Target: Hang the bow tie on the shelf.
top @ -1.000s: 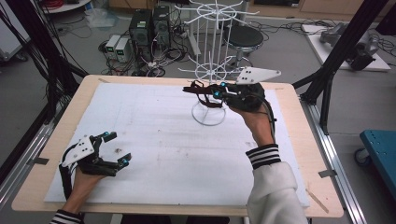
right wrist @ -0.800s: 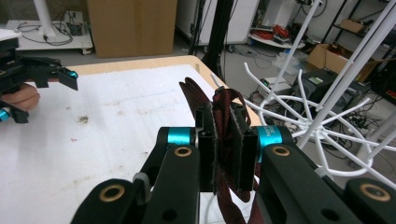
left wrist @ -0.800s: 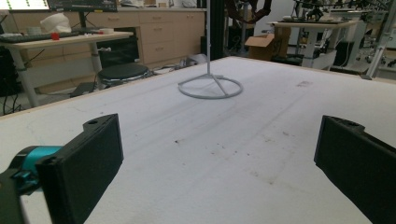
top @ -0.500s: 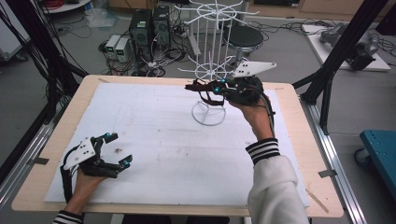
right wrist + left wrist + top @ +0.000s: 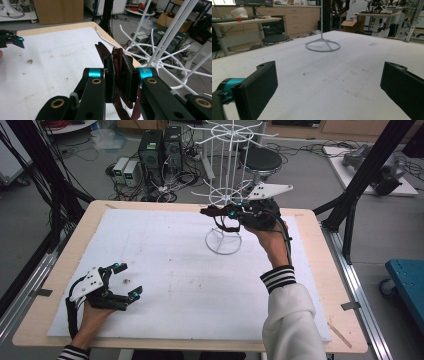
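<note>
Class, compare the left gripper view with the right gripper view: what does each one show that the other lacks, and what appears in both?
Left gripper view alone: the left gripper, its two black fingers wide apart with nothing between them, and the white stand's ring base resting on the white mat.

Right gripper view alone: the right gripper shut on a dark red fabric strap, and the stand's curved white hooks close beyond it.

Shared: the white mat, the white wire stand, and lab clutter behind the table.
</note>
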`<state>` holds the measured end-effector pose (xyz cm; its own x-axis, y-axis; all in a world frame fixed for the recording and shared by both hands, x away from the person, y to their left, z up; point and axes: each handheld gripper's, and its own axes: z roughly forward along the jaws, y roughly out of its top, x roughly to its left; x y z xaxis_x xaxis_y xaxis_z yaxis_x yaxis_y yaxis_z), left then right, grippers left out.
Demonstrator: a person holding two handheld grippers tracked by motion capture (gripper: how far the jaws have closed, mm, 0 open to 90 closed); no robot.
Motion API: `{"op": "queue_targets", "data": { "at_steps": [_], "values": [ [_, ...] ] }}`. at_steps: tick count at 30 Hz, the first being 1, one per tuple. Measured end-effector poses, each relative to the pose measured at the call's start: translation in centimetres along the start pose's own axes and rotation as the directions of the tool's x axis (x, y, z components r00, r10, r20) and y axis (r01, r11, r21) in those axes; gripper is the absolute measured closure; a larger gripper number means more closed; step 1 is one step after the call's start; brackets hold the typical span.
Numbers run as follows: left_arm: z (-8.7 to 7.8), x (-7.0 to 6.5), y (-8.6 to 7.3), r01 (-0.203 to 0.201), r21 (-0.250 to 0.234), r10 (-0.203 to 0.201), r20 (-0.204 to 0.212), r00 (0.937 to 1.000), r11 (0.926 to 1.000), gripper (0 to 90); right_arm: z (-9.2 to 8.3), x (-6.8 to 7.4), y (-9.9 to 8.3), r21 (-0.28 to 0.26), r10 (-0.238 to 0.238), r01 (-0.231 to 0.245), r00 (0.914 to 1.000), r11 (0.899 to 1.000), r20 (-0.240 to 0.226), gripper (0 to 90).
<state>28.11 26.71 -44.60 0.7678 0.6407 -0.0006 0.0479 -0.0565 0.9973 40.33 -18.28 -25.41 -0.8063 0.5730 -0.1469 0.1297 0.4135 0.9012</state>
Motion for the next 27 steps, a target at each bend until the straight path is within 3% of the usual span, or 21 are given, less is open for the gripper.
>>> {"op": "queue_targets", "data": {
  "at_steps": [8,20,22,23,24,25,26,27],
  "values": [
    [-0.19,-0.06,-0.44,0.003,-0.038,-0.004,-0.014,0.9999,0.9993,1.7,0.05,0.2,0.15,-0.007,-0.006,0.006,0.9985,1.0,0.055,78.8],
    [-0.17,-0.05,-0.49,-0.003,-0.036,0.002,-0.016,0.9999,0.9994,1.7,-0.36,0.02,0.09,-0.009,-0.009,0.011,0.9848,1.0,0.173,68.0],
    [-0.18,-0.07,-0.49,-0.002,-0.036,0.001,-0.015,0.9999,0.9994,1.7,-0.4,-0.06,0.04,-0.013,-0.007,0.009,0.9847,1.0,0.174,66.3],
    [-0.17,-0.06,-0.49,-0.001,-0.036,0.001,-0.015,0.9999,0.9994,1.7,-0.39,-0.06,0.01,-0.014,0.001,0.002,0.9841,1.0,0.177,62.4],
    [-0.18,-0.07,-0.5,-0.003,-0.035,0.002,-0.016,0.9999,0.9994,1.7,-0.39,-0.05,-0.05,-0.01,0.013,-0.011,0.9778,1.0,0.209,49.2],
    [-0.18,-0.07,-0.5,-0.003,-0.035,0.002,-0.016,0.9999,0.9994,1.7,-0.4,-0.07,-0.11,-0.019,0.024,-0.02,0.9747,1.0,0.222,43.0],
    [-0.18,-0.09,-0.49,-0.003,-0.035,0.003,-0.015,0.9999,0.9994,1.7,-0.4,-0.07,-0.11,-0.019,0.024,-0.02,0.9747,1.0,0.222,43.0],
    [-0.16,-0.13,-0.5,-0.001,-0.036,0.001,-0.015,0.9999,0.9993,1.7,-0.49,-0.01,-0.18,-0.03,0.042,-0.036,0.9688,0.999,0.244,31.9]
  ]
}}
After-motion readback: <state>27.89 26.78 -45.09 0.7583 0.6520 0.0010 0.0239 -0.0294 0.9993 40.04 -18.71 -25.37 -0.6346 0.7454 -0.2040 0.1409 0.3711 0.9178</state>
